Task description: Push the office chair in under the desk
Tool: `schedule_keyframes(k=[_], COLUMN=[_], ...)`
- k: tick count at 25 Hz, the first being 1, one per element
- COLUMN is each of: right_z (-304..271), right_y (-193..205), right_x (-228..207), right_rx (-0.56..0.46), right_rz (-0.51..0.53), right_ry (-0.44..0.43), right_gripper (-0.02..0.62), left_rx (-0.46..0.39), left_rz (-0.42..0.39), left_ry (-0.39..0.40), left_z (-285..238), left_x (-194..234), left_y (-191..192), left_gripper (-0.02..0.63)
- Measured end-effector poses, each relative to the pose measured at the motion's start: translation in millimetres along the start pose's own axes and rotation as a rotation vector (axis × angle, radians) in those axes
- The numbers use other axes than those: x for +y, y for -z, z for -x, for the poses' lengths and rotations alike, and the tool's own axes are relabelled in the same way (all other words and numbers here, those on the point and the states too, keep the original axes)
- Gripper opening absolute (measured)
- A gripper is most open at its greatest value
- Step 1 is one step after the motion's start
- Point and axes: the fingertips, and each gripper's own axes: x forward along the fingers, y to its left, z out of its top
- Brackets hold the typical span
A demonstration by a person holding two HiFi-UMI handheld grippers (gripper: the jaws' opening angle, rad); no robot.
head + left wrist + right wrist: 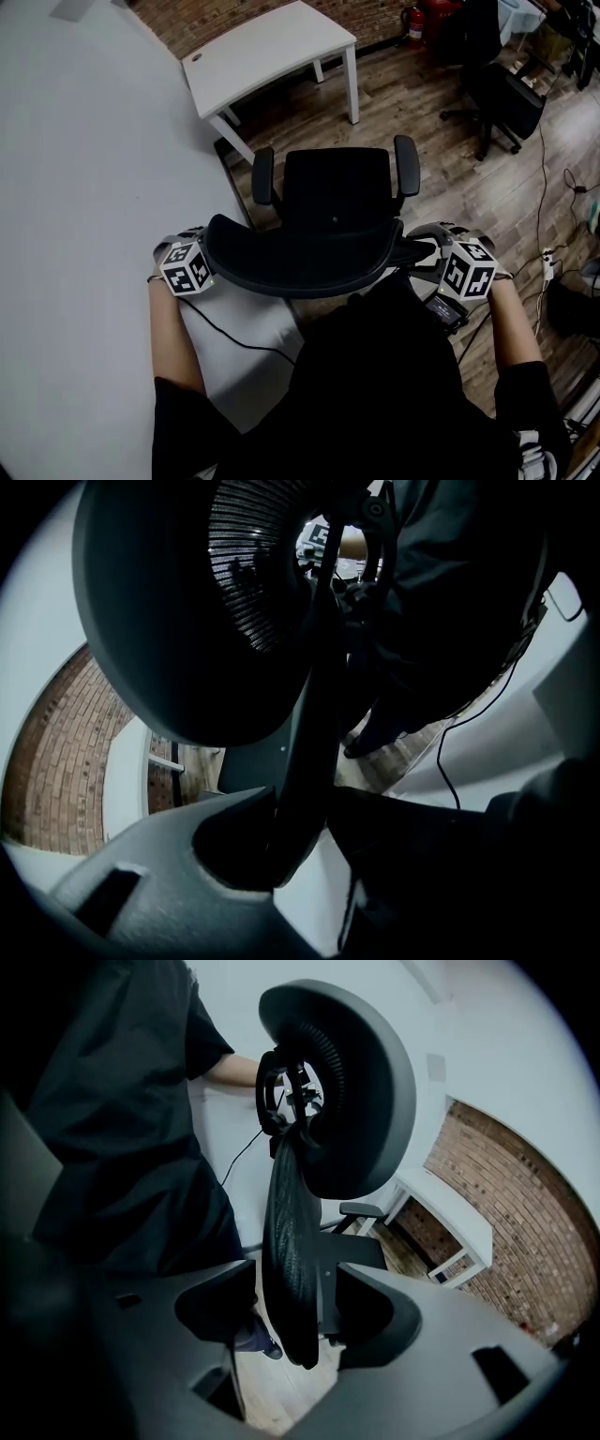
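Note:
A black office chair stands right in front of me on the wood floor, its seat facing away and its curved headrest just below me. The left gripper is at the backrest's left edge and the right gripper at its right edge. In the left gripper view the back's frame post runs between the open jaws of the left gripper, resting against one jaw with a pale gap beside the other. In the right gripper view the mesh backrest stands edge-on between the wide-open jaws of the right gripper. A white desk stands beyond the chair.
A large pale surface fills the left, with a black cable trailing over it. A second black chair and a red fire extinguisher stand at the back right. Cables lie on the floor at right. A brick wall runs behind the desk.

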Motion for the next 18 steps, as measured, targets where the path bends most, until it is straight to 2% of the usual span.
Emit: schedule_keyframes(k=[3,7,18], right_z=[-3.3,-1.0,1.3], right_y=[-2.3,-4.4,1.1], right_x=[0.9,5.3,0.9], right_rx=[-0.002,-0.014,-0.038], right_rz=[0.014,0.024,0.069], right_ry=[-0.004,-0.01,0.008], right_gripper=[0.254,0.173,0.153], left_rx=[-0.005,-0.007,-0.014], left_rz=[-0.011,-0.017,-0.001], left_ry=[-0.005,-0.007,0.008], left_z=[-0.1,1.6,-0.9], left_x=[1.5,-0.4,-2.1], left_y=[0.2,-3.5,-9.7], left_gripper=[0.179,0.175,0.173])
